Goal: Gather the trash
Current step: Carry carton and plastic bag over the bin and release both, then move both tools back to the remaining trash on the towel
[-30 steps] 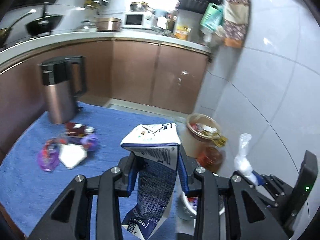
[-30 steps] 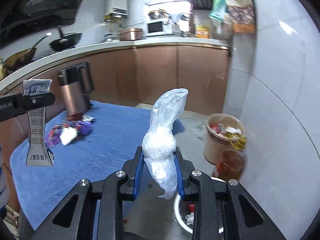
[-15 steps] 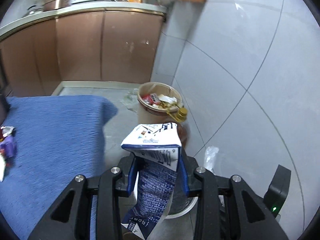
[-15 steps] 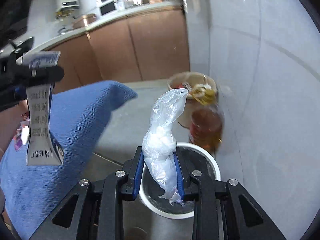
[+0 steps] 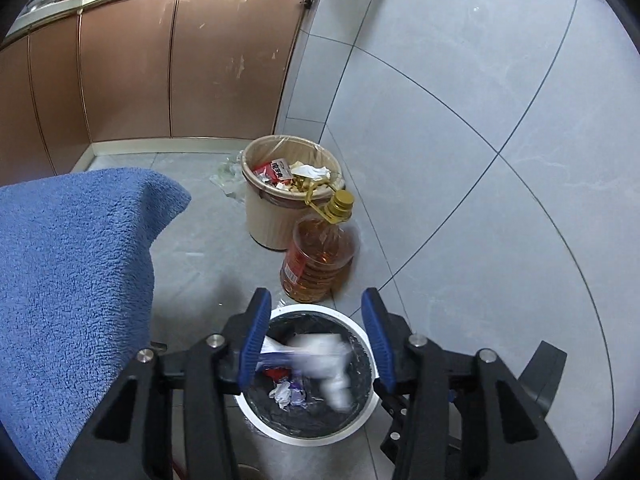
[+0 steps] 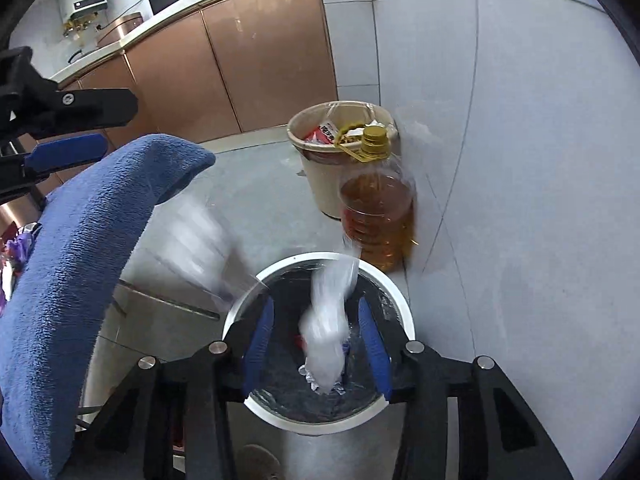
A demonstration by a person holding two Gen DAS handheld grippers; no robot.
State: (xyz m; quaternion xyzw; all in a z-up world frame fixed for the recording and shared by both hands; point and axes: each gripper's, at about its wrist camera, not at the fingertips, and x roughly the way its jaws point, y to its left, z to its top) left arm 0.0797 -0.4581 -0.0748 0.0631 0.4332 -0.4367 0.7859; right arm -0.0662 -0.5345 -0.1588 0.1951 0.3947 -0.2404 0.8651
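Both claws tilt steeply down over a white-rimmed bin [image 5: 362, 420] with a dark liner. The left claw [image 5: 316, 340] is opening, its blue pads clear of the carton [image 5: 308, 350], which shows as a blur between and below them, inside the bin's mouth. The right claw [image 6: 316, 344] is opening too; the clear plastic bag [image 6: 326, 336] smears between its pads, touching neither, over the bin. Just beyond each claw stand an oil bottle [image 5: 320, 256] and a full beige pail [image 5: 276, 216] against the tiled wall. A blue cloth [image 5: 72, 280] lies to the left. Only the right view catches the left claw side-on at upper left, and a blurred pale streak beside the bin; what it is cannot be told.
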